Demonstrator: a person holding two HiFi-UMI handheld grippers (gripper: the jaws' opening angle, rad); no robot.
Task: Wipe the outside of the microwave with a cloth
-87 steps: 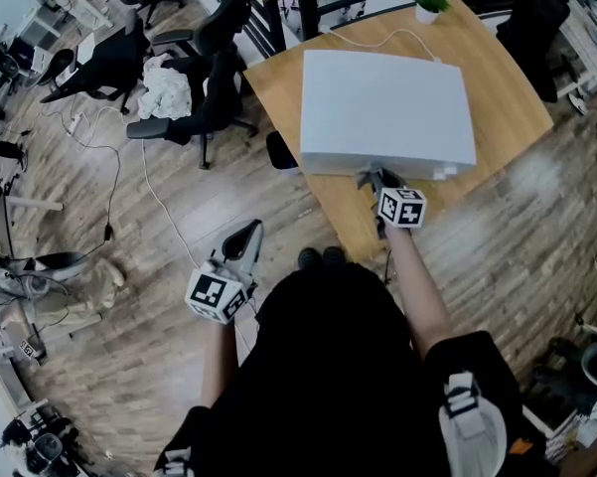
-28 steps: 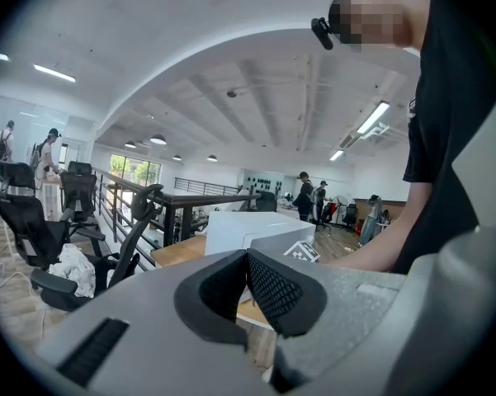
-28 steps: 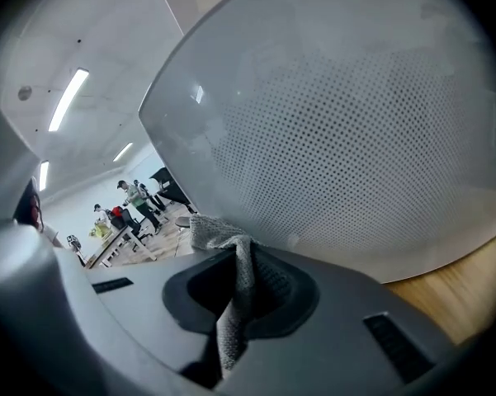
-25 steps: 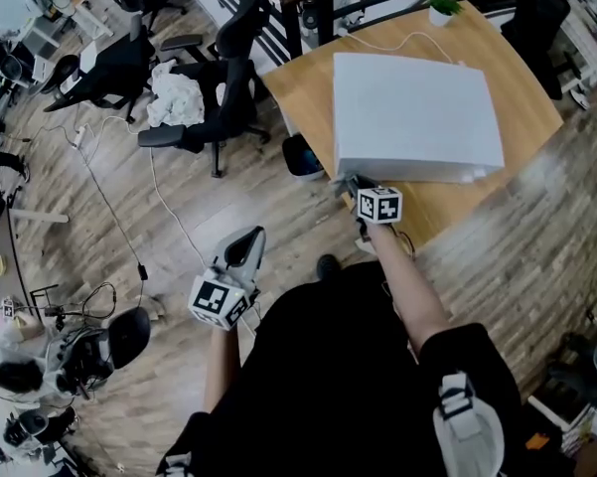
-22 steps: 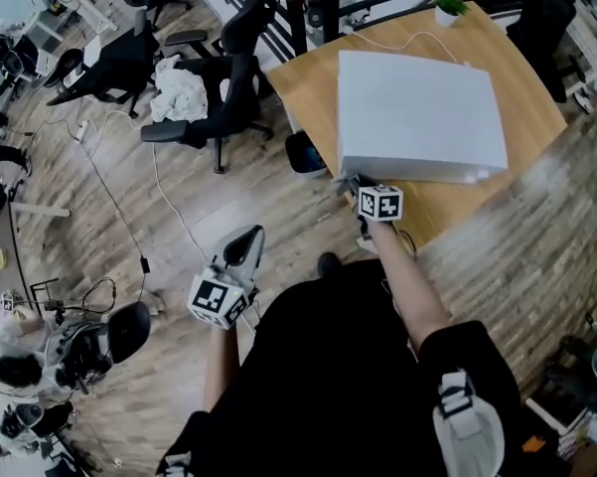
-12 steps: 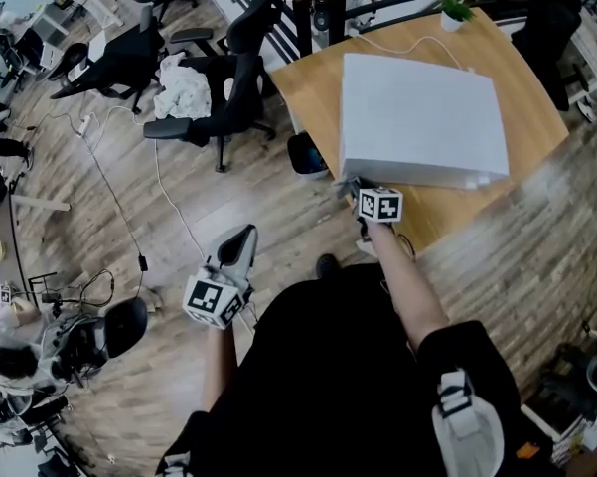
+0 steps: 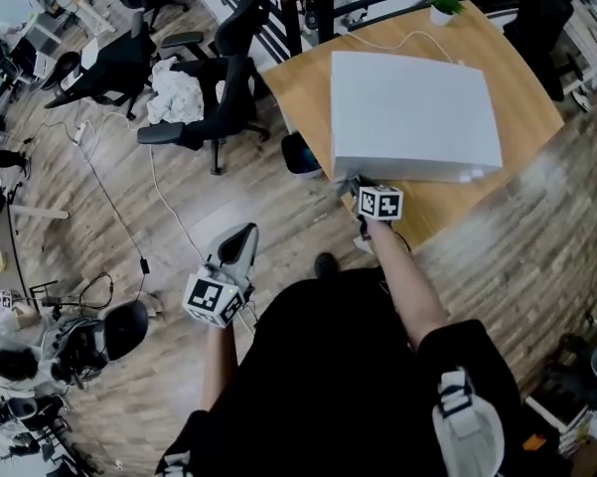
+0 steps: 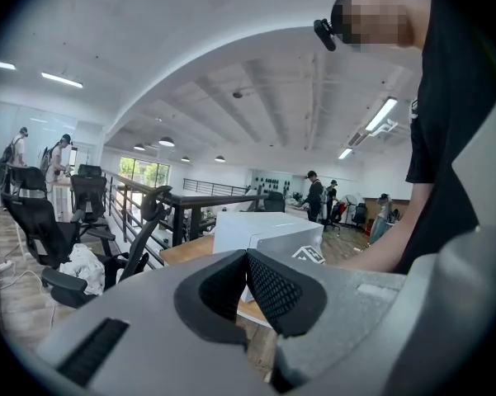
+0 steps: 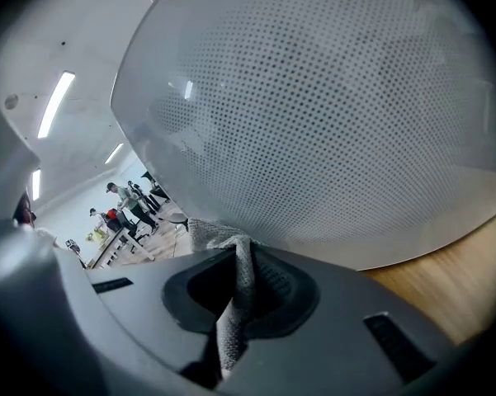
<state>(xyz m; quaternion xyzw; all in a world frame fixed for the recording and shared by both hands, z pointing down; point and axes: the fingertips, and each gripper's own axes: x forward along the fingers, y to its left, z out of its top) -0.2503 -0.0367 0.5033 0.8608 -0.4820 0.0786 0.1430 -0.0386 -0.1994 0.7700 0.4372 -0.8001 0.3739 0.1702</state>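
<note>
Grey cloth (image 9: 235,319) is clamped in the right gripper (image 7: 350,182) against the white microwave (image 7: 412,107) front, while the left gripper (image 8: 246,262) is closed, holding nothing.

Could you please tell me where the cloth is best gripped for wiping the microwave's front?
By a gathered fold, as the right gripper has it: the cloth is pinched between its jaws, a bunch poking past the tips at the microwave door. Come squarely from the front, so probably cloth, not jaws, meets it.
</note>
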